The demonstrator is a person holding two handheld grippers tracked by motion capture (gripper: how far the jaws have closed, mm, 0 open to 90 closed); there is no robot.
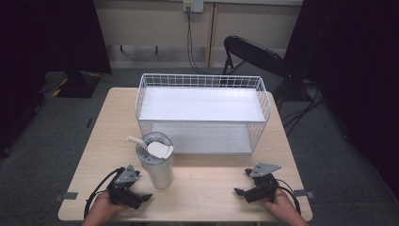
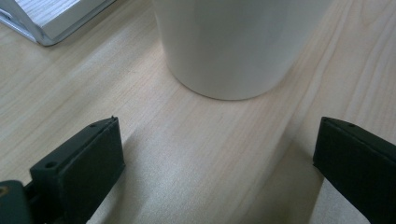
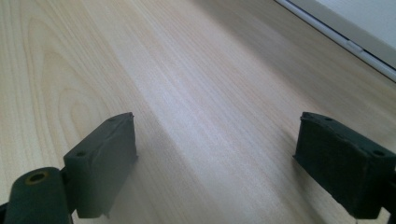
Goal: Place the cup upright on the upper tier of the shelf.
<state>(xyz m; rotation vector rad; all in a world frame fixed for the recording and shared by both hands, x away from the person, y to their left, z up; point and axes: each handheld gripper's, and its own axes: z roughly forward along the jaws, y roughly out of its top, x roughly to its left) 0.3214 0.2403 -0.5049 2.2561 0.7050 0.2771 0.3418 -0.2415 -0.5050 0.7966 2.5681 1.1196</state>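
A cream tumbler (image 1: 157, 162) with a clear lid and a white straw stands on the wooden table (image 1: 211, 188), in front of the wire rack's left end. My left gripper (image 1: 141, 190) rests on the table just left of the tumbler, jaws wide apart and empty. In the left gripper view the tumbler's base (image 2: 231, 46) stands a short way ahead of the black pads (image 2: 91, 163), untouched. My right gripper (image 1: 242, 183) lies near the table's front right, open, with bare wood between its pads (image 3: 105, 161).
A white wire rack (image 1: 203, 113) with two white shelves takes up the back half of the table; its base edge (image 3: 345, 39) shows in the right gripper view. A black folding chair (image 1: 254, 54) stands behind the table. Bare wood lies between the two grippers.
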